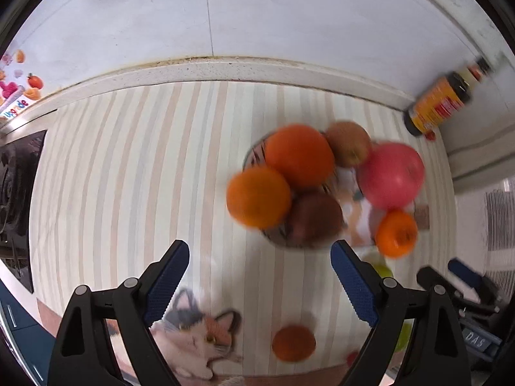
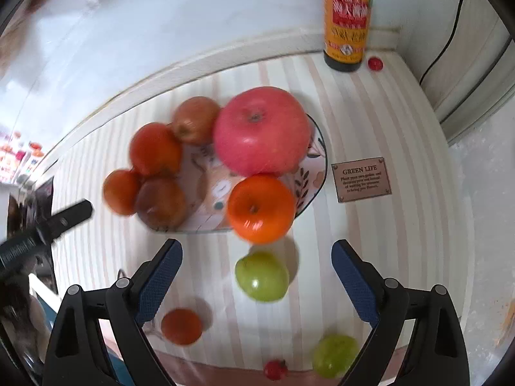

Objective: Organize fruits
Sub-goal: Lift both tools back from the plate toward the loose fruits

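Observation:
A patterned plate (image 2: 313,173) holds a big pink apple (image 2: 261,130), an orange persimmon (image 2: 260,209) on its front rim, two oranges (image 2: 155,149), and two brownish fruits (image 2: 196,119). The plate (image 1: 254,156) and its fruit also show in the left wrist view, blurred. On the mat lie a green apple (image 2: 262,276), a second green fruit (image 2: 334,355), a small orange (image 2: 182,326) and a tiny red fruit (image 2: 275,369). My right gripper (image 2: 257,283) is open and empty above the green apple. My left gripper (image 1: 260,286) is open and empty, short of the plate.
A striped mat (image 2: 370,122) covers the counter, with a "GREEN LIFE" label (image 2: 361,179). A dark sauce bottle (image 2: 347,19) and a red cap (image 2: 375,63) stand at the back wall. A cat picture (image 1: 199,334) is printed at the mat's front. A black stove (image 1: 16,193) lies left.

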`<action>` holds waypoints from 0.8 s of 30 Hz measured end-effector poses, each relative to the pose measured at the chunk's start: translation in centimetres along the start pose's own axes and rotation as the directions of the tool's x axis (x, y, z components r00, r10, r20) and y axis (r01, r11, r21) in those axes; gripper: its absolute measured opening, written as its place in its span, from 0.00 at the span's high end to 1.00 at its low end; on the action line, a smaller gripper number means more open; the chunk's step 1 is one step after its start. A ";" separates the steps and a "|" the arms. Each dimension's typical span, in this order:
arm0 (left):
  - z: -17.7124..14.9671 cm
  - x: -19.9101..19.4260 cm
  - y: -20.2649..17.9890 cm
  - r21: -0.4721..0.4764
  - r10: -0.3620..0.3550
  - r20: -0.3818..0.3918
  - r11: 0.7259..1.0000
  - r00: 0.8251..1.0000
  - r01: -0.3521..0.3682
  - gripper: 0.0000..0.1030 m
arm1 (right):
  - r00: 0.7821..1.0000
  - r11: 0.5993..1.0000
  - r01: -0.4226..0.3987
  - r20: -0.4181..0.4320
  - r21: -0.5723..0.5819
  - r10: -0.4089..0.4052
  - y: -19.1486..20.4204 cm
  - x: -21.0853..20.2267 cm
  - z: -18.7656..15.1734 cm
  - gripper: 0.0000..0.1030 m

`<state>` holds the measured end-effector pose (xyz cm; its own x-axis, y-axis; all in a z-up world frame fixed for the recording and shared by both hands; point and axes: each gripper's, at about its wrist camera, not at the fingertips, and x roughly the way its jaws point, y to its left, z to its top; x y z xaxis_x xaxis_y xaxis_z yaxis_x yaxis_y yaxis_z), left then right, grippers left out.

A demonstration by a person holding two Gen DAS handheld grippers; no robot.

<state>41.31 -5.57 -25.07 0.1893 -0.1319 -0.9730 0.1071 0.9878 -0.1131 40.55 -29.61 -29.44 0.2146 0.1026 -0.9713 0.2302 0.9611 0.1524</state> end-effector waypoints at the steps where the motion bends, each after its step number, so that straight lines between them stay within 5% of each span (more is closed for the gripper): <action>1: -0.9 -0.5 -0.2 0.005 0.003 0.006 1.000 1.000 -0.003 0.13 | 1.000 1.000 0.004 0.008 -0.007 -0.004 0.4 -0.3 -0.3 0.07; 18: -8.0 -12.4 -2.1 0.078 0.014 0.243 0.996 0.970 -0.034 0.13 | 0.974 0.992 0.035 0.226 -0.117 -0.008 2.4 -13.0 -7.1 0.07; 24: -9.7 -14.2 -2.8 0.095 -0.011 0.254 0.995 0.967 -0.014 0.13 | 0.963 0.991 0.035 0.270 -0.129 0.001 2.5 -16.0 -9.0 0.07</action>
<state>28.83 -5.65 -12.92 0.4302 -0.1594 -0.8885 0.1970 0.9771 -0.0798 29.18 -26.50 -15.15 0.4629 0.0311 -0.8859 0.1127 0.9892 0.0936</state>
